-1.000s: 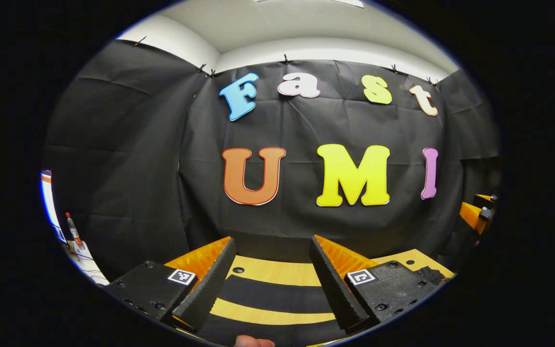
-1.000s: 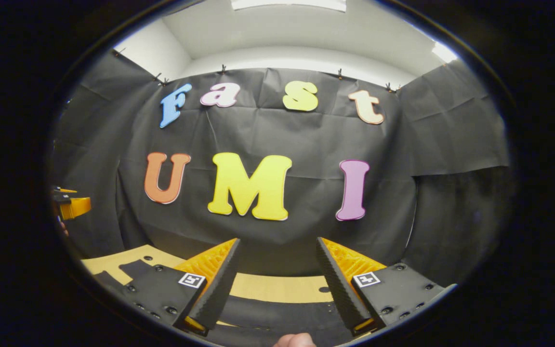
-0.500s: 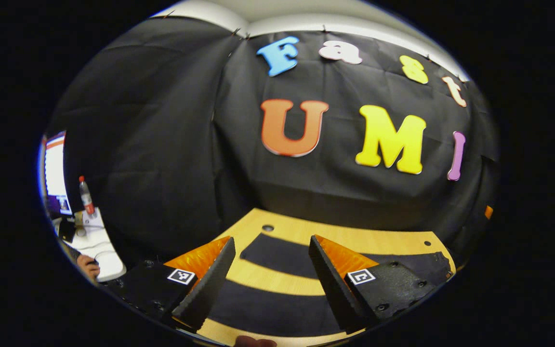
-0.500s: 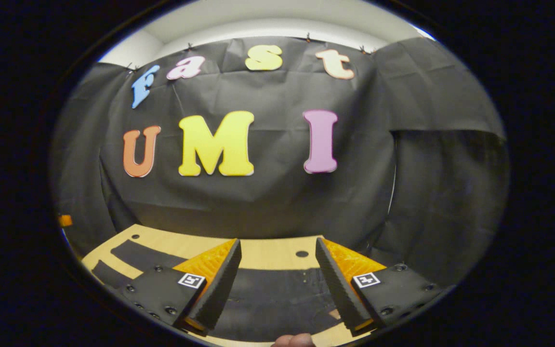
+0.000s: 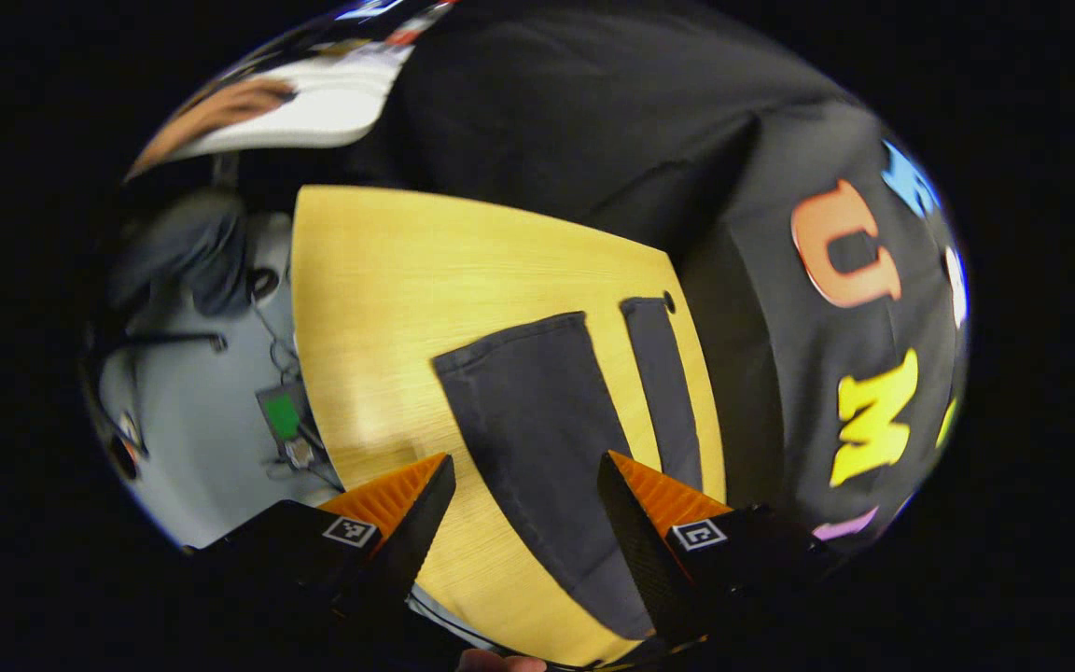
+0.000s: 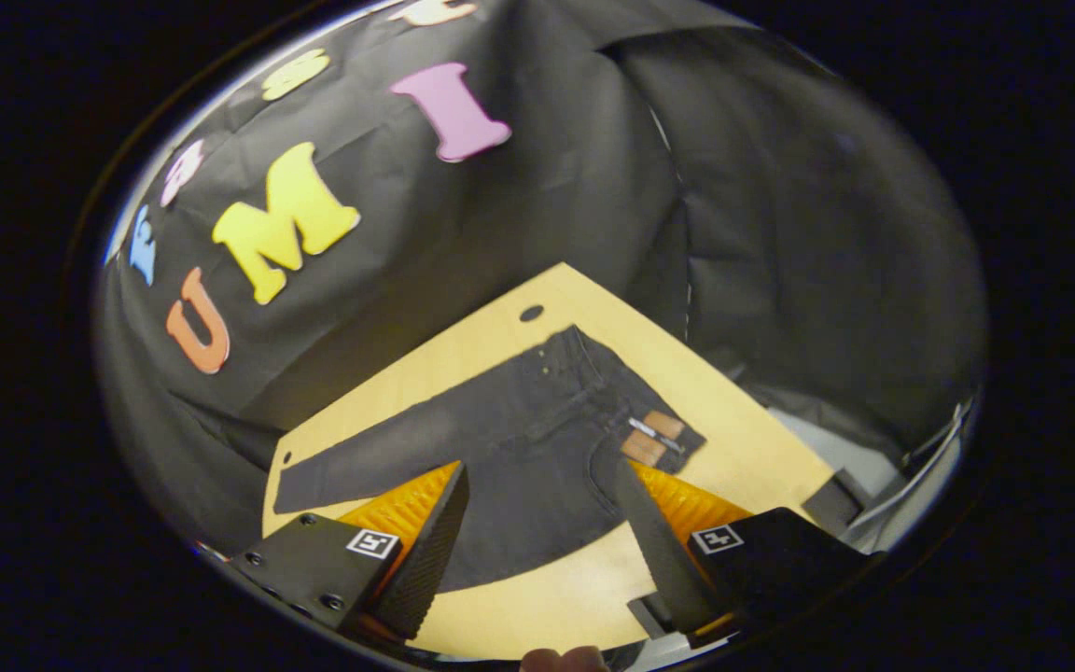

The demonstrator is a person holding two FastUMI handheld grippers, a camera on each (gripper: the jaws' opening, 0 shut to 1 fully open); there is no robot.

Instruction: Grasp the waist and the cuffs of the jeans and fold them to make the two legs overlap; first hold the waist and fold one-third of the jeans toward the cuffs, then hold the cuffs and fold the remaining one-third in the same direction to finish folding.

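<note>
Dark jeans (image 6: 500, 439) lie spread flat on a light wooden table (image 6: 761, 439), legs apart. In the right gripper view the waist (image 6: 635, 397), with a brown patch, points to the right and one leg runs off to the left. My right gripper (image 6: 537, 532) hangs open above the hip area with nothing between its fingers. In the left gripper view the two legs of the jeans (image 5: 547, 420) end in cuffs (image 5: 509, 341) toward the top. My left gripper (image 5: 523, 523) hovers open over the nearer leg, holding nothing.
The table (image 5: 388, 280) ends at the booth's black cloth wall (image 6: 537, 205) along its far side. Grey floor (image 5: 174, 439) with cables and a small device with a green patch (image 5: 284, 417) lies beyond the table's cuff-side edge. A thumb tip (image 6: 564, 661) shows at the bottom.
Both grippers have tipped down from facing the wall to looking over the table, and both views have rolled. The jeans have come into fuller view. Both grippers stay open.
</note>
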